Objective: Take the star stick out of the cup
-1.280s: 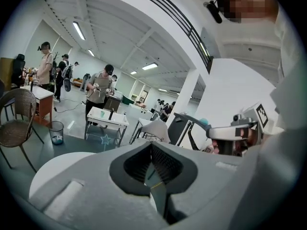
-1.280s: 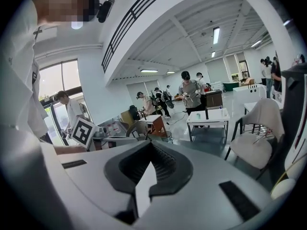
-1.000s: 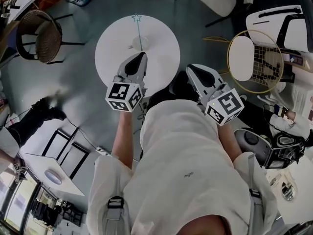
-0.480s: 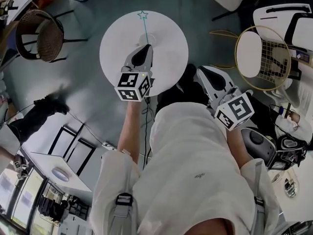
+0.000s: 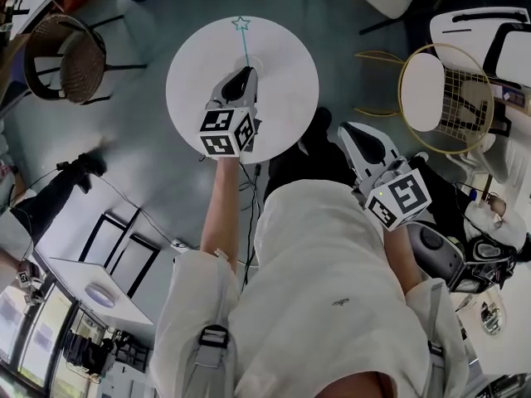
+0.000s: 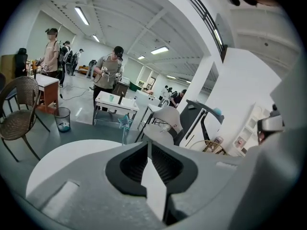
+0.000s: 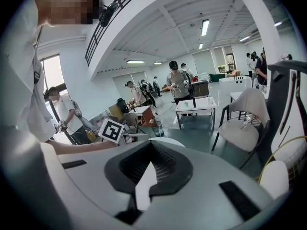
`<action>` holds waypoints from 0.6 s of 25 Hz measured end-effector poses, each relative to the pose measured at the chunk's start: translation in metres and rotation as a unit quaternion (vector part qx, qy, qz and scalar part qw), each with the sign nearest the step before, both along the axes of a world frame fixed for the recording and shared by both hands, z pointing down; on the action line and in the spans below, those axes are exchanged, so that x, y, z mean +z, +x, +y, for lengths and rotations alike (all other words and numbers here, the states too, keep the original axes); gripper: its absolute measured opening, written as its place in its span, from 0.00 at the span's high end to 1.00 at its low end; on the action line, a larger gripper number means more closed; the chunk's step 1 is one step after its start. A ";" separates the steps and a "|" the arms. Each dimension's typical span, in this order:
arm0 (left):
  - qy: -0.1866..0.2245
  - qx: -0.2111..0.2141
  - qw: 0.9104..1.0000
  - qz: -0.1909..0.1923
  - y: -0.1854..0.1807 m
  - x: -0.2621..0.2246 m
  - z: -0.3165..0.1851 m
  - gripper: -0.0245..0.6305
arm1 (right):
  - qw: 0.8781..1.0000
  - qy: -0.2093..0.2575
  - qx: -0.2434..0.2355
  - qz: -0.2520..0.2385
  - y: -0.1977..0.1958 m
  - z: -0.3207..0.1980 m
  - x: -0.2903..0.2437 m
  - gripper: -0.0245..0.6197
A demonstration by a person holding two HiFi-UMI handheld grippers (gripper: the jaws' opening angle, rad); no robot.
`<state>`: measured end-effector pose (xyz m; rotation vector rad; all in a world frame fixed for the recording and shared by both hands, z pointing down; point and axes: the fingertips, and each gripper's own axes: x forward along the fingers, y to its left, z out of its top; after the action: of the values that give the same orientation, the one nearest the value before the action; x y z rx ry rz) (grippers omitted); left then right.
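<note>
Forward is where the left gripper [image 5: 243, 73] has gone since a second ago: it was hanging over the near edge of the round white table [image 5: 199, 56], and its tips now sit over the middle, just short of the cup [image 5: 254, 60]. Meanwhile the right gripper [image 5: 353, 131] has dropped back to the right, off the table and over the grey floor [image 5: 149, 164].

Each gripper's own view shows its jaws pressed together with nothing between them.

From my seat the cup is white on white and hard to pick out. The star stick [image 5: 245, 44] stands in it, and its thin teal shaft runs away from me to a star outline near the far rim.

All I can read are the black-and-white square markers on the left cube [image 5: 226, 133] and the right cube [image 5: 400, 199].

Bare tabletop lies on both sides of the stick. A wicker chair [image 5: 62, 56] stands well off to the left and a gold wire chair [image 5: 440, 98] to the right. Further back are white desks, a mesh bin [image 6: 62, 119] and people standing in the open hall.
</note>
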<state>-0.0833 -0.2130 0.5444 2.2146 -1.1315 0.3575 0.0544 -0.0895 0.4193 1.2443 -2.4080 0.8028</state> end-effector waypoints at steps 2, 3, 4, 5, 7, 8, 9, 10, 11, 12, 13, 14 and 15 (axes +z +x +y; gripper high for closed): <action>-0.003 -0.015 1.000 0.002 -0.001 0.009 -0.004 0.94 | 1.000 -0.003 0.002 0.001 0.001 0.003 0.003 0.95; -0.005 -0.021 1.000 0.000 -0.002 0.013 -0.006 0.94 | 1.000 -0.005 0.003 0.001 0.002 0.004 0.005 0.95; -0.006 -0.024 1.000 -0.003 -0.001 0.017 -0.007 0.94 | 1.000 -0.008 0.004 0.003 0.003 0.006 0.006 0.95; -0.006 -0.026 1.000 -0.007 -0.001 0.021 -0.007 0.94 | 1.000 -0.011 0.006 0.004 0.004 0.008 0.007 0.95; -0.007 -0.026 1.000 -0.015 0.000 0.027 -0.008 0.94 | 1.000 -0.016 0.008 0.006 0.006 0.012 0.010 0.95; -0.008 -0.027 0.999 -0.020 -0.001 0.030 -0.009 0.94 | 1.000 -0.019 0.010 0.007 0.008 0.014 0.011 0.95; -0.008 -0.028 0.999 -0.023 -0.002 0.033 -0.011 0.93 | 1.000 -0.022 0.013 0.008 0.009 0.016 0.013 0.95; -0.010 -0.029 0.999 -0.026 -0.003 0.036 -0.013 0.92 | 0.999 -0.026 0.015 0.010 0.011 0.017 0.015 0.95; -0.011 -0.031 0.999 -0.028 -0.005 0.039 -0.015 0.90 | 0.999 -0.030 0.017 0.012 0.012 0.017 0.016 0.95; -0.012 -0.032 0.999 -0.030 -0.006 0.042 -0.017 0.88 | 0.999 -0.032 0.017 0.013 0.012 0.018 0.017 0.95; -0.012 -0.033 0.999 -0.032 -0.007 0.044 -0.020 0.88 | 0.999 -0.032 0.016 0.013 0.012 0.017 0.017 0.95; -0.012 -0.034 0.999 -0.036 -0.008 0.046 -0.023 0.88 | 0.999 -0.031 0.014 0.013 0.011 0.016 0.017 0.95; -0.012 -0.034 0.999 -0.039 -0.009 0.048 -0.026 0.87 | 0.999 -0.030 0.012 0.012 0.010 0.015 0.017 0.95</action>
<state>-0.0919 -0.2386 0.5924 2.1519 -1.2349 0.4299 0.0639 -0.0744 0.4362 1.2556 -2.3364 0.8552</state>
